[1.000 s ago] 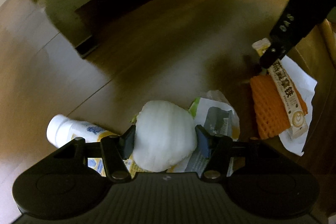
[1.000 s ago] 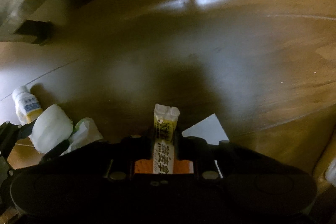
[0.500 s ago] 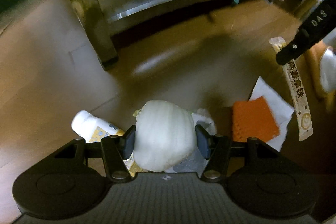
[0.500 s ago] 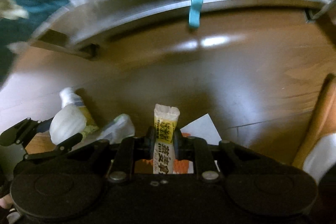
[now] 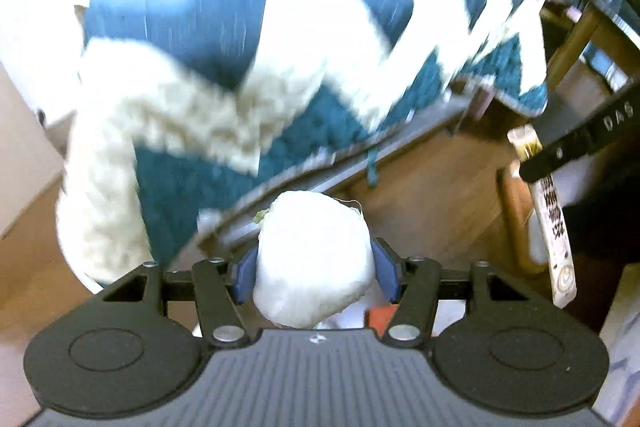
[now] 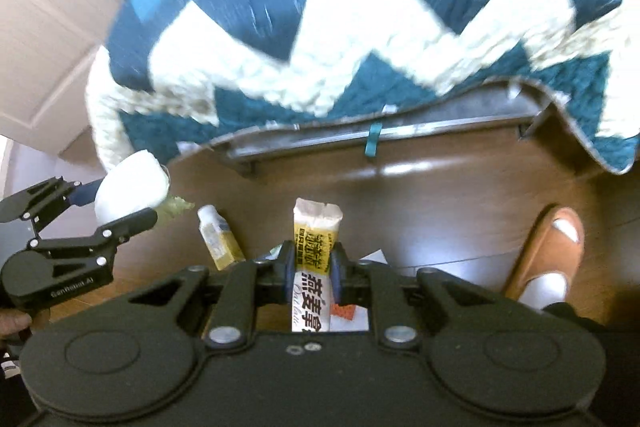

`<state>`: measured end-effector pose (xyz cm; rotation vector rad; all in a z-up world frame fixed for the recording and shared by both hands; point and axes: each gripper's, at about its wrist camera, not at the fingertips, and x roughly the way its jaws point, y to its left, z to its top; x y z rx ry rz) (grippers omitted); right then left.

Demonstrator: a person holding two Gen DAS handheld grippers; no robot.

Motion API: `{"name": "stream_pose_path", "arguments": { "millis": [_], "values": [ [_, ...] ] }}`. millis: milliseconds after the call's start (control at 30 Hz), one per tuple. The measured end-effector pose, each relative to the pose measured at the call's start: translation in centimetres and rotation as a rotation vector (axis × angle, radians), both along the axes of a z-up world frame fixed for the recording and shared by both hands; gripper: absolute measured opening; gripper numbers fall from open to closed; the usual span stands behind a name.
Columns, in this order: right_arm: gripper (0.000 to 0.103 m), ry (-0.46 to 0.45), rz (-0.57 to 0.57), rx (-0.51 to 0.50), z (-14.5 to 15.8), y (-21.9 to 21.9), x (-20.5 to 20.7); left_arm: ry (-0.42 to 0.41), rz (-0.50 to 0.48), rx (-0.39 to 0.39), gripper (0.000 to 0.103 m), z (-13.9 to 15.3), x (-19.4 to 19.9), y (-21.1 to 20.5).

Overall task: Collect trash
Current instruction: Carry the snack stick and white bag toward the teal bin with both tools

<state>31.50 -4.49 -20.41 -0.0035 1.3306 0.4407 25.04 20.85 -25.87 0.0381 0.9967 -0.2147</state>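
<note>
Both grippers [image 5: 314, 269] [image 6: 312, 269] hold trash.

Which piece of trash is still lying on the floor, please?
The small white bottle with the yellow label; the white foam wad and yellow-white sachet are gripped.

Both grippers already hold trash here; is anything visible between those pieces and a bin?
No bin shows in either view, so that path cannot be judged. The left gripper is shut on the white wad, the right gripper on the snack wrapper. The small bottle lies on the floor.
</note>
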Motion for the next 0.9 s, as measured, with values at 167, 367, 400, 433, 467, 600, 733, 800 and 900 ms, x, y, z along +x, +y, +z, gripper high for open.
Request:
{"name": "stream_pose_path", "arguments": {
  "millis": [167,367,400,433,467,600,733,800,900],
  "values": [
    [0.016,-0.103,-0.009,0.045,6.3,-2.6,-1.6,-0.072,0.013,0.001,0.058,6.6,-1.0,-2.4],
    [0.016,-0.288,-0.004,0.081,15.5,-7.1,-3.6,-0.166,-0.008,0.022,0.058,14.5,-2.1,-7.3],
    [0.016,-0.318,-0.005,0.087,17.0,-7.9,-3.9,-0.182,-0.011,0.023,0.058,15.7,-2.3,-8.2],
    [0.016,-0.340,-0.009,0.091,18.4,-8.8,-4.1,-0.197,-0.013,0.028,0.058,16.7,-2.4,-9.0],
    [0.016,-0.367,-0.016,0.092,19.9,-9.8,-4.3,-0.210,-0.016,0.029,0.058,18.0,-2.4,-10.2],
    [0.016,-0.478,-0.051,0.106,25.5,-14.2,-5.0,-0.261,-0.028,0.003,0.058,22.8,-2.6,-14.1],
    [0.016,-0.599,-0.085,0.126,30.8,-18.5,-5.6,-0.309,-0.059,-0.025,0.058,27.4,-2.4,-18.5],
    [0.016,-0.658,-0.107,0.134,33.2,-20.8,-6.1,-0.336,-0.088,-0.032,0.058,29.7,-2.2,-21.0],
    [0.016,-0.738,-0.150,0.128,36.4,-24.1,-6.5,-0.375,-0.128,-0.048,0.058,32.7,-1.8,-24.6]
  ]
}}
